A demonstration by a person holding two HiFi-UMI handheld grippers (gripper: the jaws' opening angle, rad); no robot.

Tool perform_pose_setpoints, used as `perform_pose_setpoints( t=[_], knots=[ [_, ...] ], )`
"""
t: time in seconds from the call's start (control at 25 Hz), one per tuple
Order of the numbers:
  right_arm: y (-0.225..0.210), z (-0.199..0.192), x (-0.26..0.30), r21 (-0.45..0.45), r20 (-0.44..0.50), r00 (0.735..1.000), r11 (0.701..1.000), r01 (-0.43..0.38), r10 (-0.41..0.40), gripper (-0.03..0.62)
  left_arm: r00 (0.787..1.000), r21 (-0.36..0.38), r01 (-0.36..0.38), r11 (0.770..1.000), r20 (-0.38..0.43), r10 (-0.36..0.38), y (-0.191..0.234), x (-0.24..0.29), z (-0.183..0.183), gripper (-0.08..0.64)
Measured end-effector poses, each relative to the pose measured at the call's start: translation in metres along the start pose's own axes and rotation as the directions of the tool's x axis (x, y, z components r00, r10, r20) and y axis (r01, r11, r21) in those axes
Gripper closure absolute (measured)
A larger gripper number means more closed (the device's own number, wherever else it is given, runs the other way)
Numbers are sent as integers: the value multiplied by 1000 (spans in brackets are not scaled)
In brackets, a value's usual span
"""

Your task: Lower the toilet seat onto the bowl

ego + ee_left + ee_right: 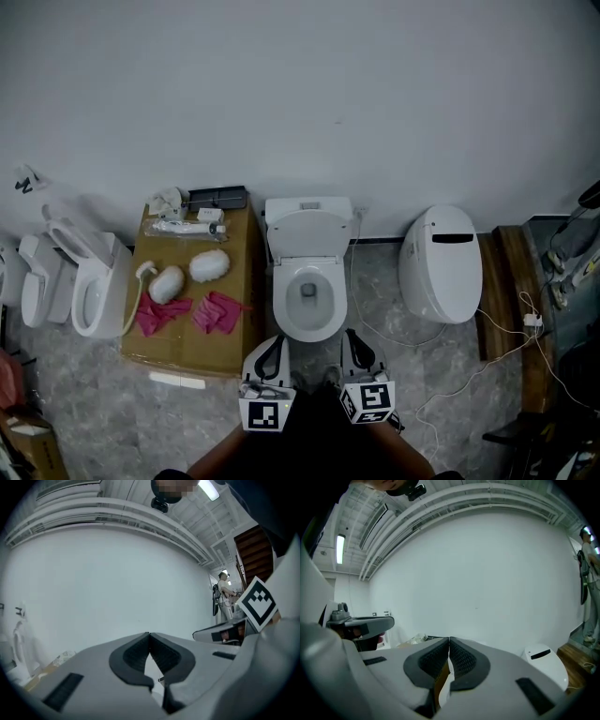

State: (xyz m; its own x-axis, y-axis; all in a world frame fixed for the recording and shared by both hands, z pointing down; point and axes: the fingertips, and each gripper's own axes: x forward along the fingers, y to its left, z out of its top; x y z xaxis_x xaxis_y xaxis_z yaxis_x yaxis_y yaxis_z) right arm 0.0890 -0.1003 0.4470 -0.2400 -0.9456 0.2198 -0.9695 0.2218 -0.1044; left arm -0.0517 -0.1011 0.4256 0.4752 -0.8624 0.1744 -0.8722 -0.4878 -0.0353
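White toilet seat (309, 236) stood upright against the tank (309, 205) in the head view, bowl (309, 330) open below, left gripper (271, 342) and right gripper (353, 337) parked just short of it. Left gripper view: jaws pinched together, empty. Right gripper view: same, so I reckoned a nudge was the plan, not a grab.

The left gripper (270, 345) and the right gripper (356, 339) share one build: a pale grey moulded shell, jaws lined with black ribbed pads (136, 656), and narrow black slots (63, 691) set in the top. Behind each sits a white cube (266, 410) printed with black square markers.
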Motion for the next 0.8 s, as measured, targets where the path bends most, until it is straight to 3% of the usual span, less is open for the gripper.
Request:
perform_pose_setpoints(
  t=[0.36,0.8],
  knots=[
    [-14,-7,-8,20,-13,1000,1000,11,-10,566,999,-5,48,999,21,-48,-13,13,11,551],
    [-12,-8,5,32,-12,1000,999,1,-1,566,999,1,40,999,15,-40,-9,16,13,551]
  ],
)
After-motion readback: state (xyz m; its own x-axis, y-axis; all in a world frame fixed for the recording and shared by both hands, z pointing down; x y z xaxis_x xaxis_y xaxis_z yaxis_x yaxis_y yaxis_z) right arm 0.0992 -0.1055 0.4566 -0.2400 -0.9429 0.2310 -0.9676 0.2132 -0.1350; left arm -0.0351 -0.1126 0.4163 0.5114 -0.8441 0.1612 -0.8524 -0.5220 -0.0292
